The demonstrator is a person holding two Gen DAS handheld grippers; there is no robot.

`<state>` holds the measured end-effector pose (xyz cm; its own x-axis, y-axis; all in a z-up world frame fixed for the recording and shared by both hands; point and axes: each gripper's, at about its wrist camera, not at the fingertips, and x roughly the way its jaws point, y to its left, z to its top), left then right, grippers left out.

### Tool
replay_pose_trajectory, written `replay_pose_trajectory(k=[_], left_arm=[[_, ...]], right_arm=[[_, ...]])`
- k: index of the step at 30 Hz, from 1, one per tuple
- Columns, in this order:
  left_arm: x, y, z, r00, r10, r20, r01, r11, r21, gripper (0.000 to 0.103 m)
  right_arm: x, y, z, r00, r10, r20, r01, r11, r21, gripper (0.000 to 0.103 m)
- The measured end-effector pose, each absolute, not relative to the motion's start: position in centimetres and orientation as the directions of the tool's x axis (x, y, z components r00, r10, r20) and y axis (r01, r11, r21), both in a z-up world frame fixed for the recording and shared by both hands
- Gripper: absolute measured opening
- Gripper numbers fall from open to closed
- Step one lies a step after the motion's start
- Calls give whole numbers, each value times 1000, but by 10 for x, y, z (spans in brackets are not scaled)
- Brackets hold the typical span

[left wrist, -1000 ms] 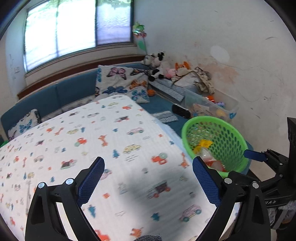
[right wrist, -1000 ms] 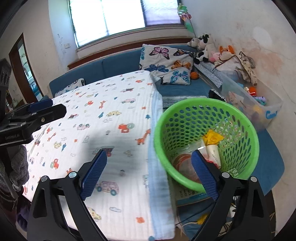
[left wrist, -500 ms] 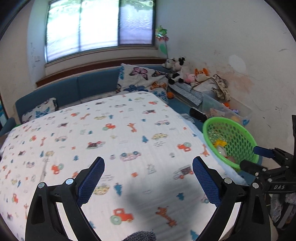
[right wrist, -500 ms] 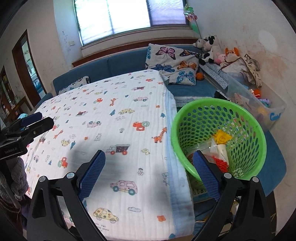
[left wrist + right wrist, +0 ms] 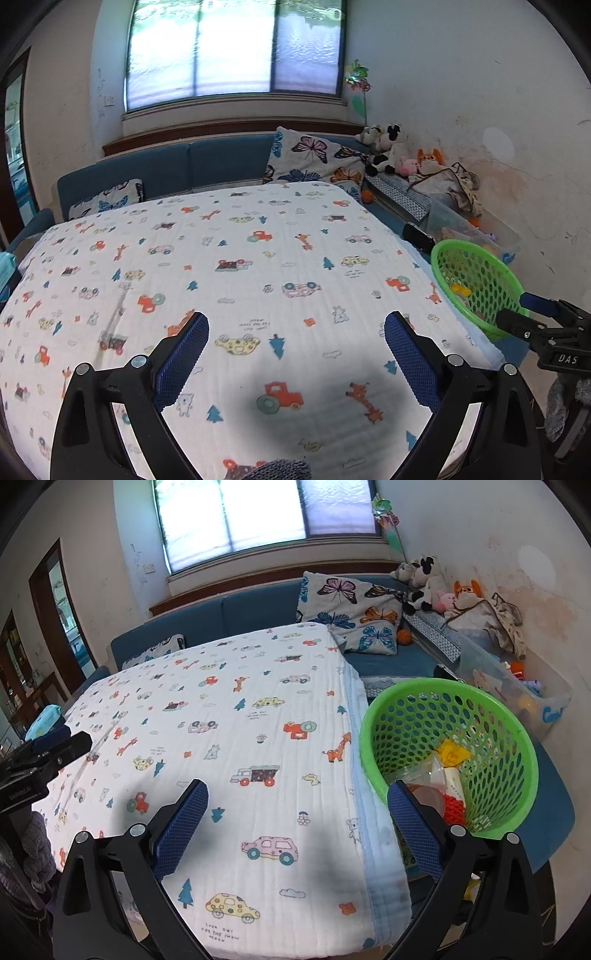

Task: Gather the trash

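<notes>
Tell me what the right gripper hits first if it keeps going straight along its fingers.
Most likely the printed cloth covering the table: the right gripper, its empty jaws opening, points down at it. The green basket sits off to its right, outside that line.

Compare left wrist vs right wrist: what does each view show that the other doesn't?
Left wrist only: left gripper jaws wide, nothing between; right gripper at the frame edge.

Right wrist only: basket contents, namely yellow wrapper, clear plastic cup, red mesh; doorway. The right gripper's jaws are opening, empty.

Both: printed blanket, green basket, butterfly pillow, plush toys.
</notes>
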<state>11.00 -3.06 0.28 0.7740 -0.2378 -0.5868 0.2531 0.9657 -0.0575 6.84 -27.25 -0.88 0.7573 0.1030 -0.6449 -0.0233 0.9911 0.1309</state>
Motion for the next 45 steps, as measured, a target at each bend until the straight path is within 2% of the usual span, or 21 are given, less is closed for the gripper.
replay_pose_trajectory(k=[11, 45], left_arm=[[91, -27, 6, 812, -179, -555, 228, 973, 21, 93], [84, -21, 7, 814, -203, -544, 229, 973, -20, 93]], right_arm=[[64, -269, -5, 764, 99, -637, -25, 992, 123, 97], [59, -259, -3, 772, 84, -630, -39, 996, 85, 97]])
